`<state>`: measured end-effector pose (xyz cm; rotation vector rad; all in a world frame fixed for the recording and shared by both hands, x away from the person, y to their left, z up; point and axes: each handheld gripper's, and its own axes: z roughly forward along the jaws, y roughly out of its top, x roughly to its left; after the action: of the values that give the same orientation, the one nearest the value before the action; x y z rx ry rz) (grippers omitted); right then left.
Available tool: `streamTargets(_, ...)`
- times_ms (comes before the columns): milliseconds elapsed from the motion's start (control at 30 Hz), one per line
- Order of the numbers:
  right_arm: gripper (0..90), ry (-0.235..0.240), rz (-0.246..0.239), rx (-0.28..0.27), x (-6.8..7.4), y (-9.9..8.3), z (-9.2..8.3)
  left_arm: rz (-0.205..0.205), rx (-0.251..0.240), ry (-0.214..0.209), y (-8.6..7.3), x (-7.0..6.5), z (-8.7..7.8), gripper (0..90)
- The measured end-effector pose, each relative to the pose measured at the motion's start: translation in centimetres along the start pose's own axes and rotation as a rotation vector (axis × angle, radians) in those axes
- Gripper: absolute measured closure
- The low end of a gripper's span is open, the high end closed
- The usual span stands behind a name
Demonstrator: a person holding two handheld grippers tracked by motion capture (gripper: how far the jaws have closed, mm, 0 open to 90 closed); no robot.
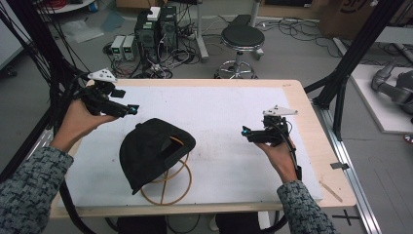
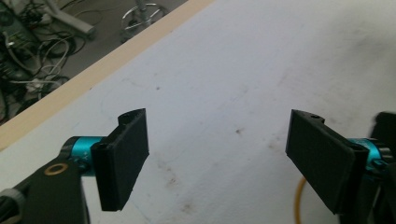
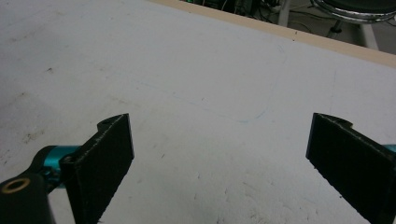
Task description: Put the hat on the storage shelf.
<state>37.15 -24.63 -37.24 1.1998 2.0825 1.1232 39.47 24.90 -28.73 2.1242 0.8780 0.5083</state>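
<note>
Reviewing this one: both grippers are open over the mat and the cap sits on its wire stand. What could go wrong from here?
1. The cap sits tilted on a thin wire stand; a nudge from the left gripper may tip both over.
2. The stand lies close to the near edge of the mat, so a push that way might slide it off.
3. The right gripper hangs well aside with open jaws, too far to steady the cap quickly.

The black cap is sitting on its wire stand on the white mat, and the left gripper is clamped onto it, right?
Not quite. The black cap does sit on the wire stand on the white mat, but the high view shows the left gripper apart from it, and the left gripper view shows nothing between its open jaws.
</note>
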Motion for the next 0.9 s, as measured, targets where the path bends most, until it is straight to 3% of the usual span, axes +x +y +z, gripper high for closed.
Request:
streamTargets(133,7.1,0.004,-0.007,0.000,0.0,0.0,0.2,-0.054,-0.007,0.067,-2.0,0.5,1.2,16.0)
streamTargets(200,7.1,0.010,-0.007,-0.008,-0.2,0.1,0.3,-0.074,0.010,0.114,-2.8,0.6,1.8,13.1)
streamTargets(300,7.0,0.025,-0.006,-0.006,-0.3,0.1,0.4,-0.094,0.026,0.148,-3.8,0.8,2.6,9.6)
streamTargets(433,7.0,0.036,-0.004,0.003,-0.2,0.0,0.6,-0.122,0.023,0.162,-4.6,0.9,3.2,9.3)
streamTargets(900,7.0,0.029,-0.007,0.000,-0.1,0.1,0.7,-0.119,0.019,0.180,-4.9,0.8,3.2,9.4)
